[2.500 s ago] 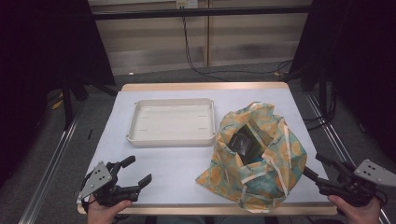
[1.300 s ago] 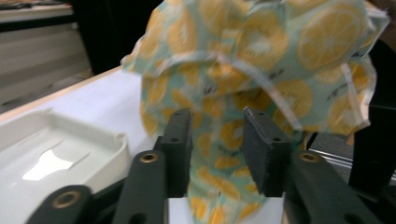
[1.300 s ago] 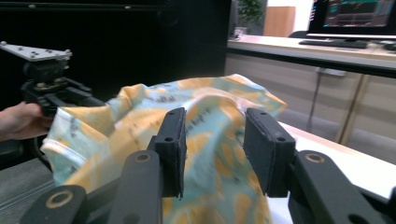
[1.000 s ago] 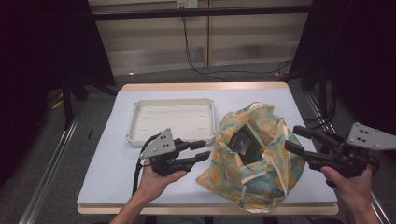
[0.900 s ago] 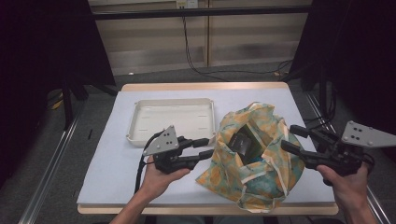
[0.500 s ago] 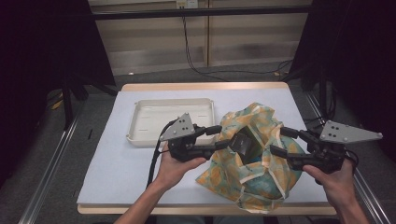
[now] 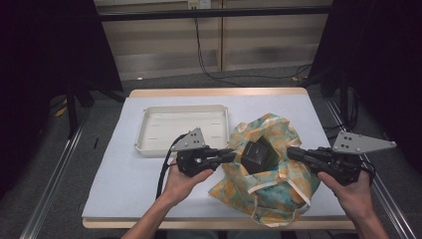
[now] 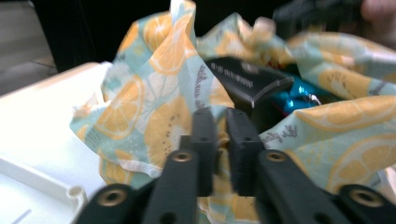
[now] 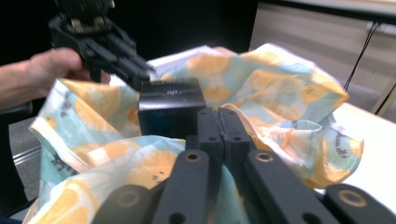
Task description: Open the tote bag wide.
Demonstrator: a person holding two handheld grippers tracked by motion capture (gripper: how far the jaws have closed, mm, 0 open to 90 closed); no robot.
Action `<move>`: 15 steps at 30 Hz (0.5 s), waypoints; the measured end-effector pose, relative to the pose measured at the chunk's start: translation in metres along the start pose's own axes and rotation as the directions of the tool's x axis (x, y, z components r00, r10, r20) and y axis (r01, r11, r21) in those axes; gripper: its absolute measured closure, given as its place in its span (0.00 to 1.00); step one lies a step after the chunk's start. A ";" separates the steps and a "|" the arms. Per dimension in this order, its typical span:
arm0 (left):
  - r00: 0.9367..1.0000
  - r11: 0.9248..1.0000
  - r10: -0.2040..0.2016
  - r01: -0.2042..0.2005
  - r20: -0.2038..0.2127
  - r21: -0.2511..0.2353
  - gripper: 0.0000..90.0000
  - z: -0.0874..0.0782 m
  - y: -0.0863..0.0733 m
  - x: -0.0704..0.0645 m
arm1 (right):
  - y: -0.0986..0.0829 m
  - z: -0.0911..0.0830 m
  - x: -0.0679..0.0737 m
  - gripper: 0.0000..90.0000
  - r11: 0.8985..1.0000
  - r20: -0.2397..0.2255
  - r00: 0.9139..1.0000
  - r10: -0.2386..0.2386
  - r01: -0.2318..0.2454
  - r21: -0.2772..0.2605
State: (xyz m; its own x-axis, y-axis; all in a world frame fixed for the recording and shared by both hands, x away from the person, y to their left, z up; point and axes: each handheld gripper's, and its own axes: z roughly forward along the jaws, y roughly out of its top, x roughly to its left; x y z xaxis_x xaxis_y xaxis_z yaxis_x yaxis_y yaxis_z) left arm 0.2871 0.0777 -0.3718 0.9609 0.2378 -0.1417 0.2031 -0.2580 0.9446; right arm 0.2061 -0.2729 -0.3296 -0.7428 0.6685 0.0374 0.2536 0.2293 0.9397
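Note:
A cloth bag (image 7: 271, 186) printed with orange slices stands open at the table's right front. A black box (image 7: 256, 155) sits upright in its mouth, and a shiny blue packet (image 8: 296, 95) lies beside the box. My left gripper (image 7: 230, 153) is at the bag's left rim, its jaws shut to a thin slit right against the printed fabric (image 8: 154, 107). My right gripper (image 7: 291, 152) is at the bag's right rim with its jaws pressed together, pointing at the black box (image 9: 170, 109). I cannot tell whether either pinches cloth.
An empty cream tray (image 7: 149, 127) lies left of the bag on the white table cover (image 7: 119, 184). Cables run across the floor behind the table. Metal rails flank both sides of the table.
Both grippers have come up from the table's front corners to the bag, the left one moving right to its left rim and the right one moving left to its right rim.

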 end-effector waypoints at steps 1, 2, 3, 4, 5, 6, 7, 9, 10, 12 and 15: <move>1.000 1.000 0.004 -0.004 0.003 0.012 0.97 -0.001 -0.001 0.000 | 0.001 -0.005 0.000 1.00 1.000 0.014 1.000 0.000 0.001 -0.021; 1.000 1.000 0.003 -0.004 0.006 0.015 0.97 -0.001 -0.002 0.000 | 0.001 -0.005 0.000 1.00 1.000 0.014 1.000 0.000 0.001 -0.021; 1.000 1.000 0.009 -0.010 0.002 0.027 0.98 -0.004 -0.002 0.000 | 0.002 -0.009 -0.001 1.00 0.999 0.020 1.000 0.002 -0.001 -0.039; 1.000 1.000 0.003 -0.003 0.008 0.021 0.98 -0.005 -0.003 0.000 | 0.003 -0.020 -0.002 1.00 0.998 0.054 0.999 0.004 -0.001 -0.066; 1.000 1.000 0.003 -0.003 0.005 0.026 0.98 -0.007 -0.003 0.000 | 0.003 -0.026 -0.002 1.00 0.997 0.060 0.998 0.008 -0.003 -0.078; 1.000 1.000 0.000 0.000 0.004 0.024 0.99 -0.009 -0.004 -0.001 | 0.003 -0.033 -0.003 1.00 0.995 0.077 0.997 0.006 0.001 -0.097; 1.000 1.000 0.002 -0.002 0.002 0.031 0.99 -0.012 -0.005 -0.001 | 0.002 -0.039 -0.003 1.00 0.994 0.087 0.996 0.011 -0.002 -0.105; 1.000 0.999 0.000 0.000 -0.008 0.044 0.99 -0.016 -0.007 -0.003 | 0.001 -0.046 -0.004 1.00 0.994 0.100 0.995 0.009 0.002 -0.108; 1.000 0.999 -0.009 0.009 0.004 0.035 0.99 -0.017 -0.008 -0.003 | -0.001 -0.052 -0.005 1.00 0.993 0.105 0.994 0.009 0.004 -0.118; 1.000 0.999 -0.005 0.005 0.001 0.049 0.99 -0.019 -0.010 -0.004 | -0.005 -0.063 -0.004 1.00 0.993 0.132 0.991 0.015 0.001 -0.122; 1.000 0.998 -0.008 0.008 0.012 0.058 0.99 -0.018 -0.013 -0.005 | -0.014 -0.076 -0.001 1.00 0.992 0.157 0.987 0.020 -0.001 -0.125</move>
State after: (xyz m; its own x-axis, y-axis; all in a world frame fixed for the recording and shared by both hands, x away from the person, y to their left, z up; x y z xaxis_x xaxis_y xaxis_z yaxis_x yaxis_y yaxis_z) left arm 0.2761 0.0970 -0.3776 0.9614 0.2285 -0.1533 0.2210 -0.3096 0.9248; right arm 0.1563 -0.3303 -0.3167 -0.6309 0.7759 0.0026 0.1749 0.1390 0.9747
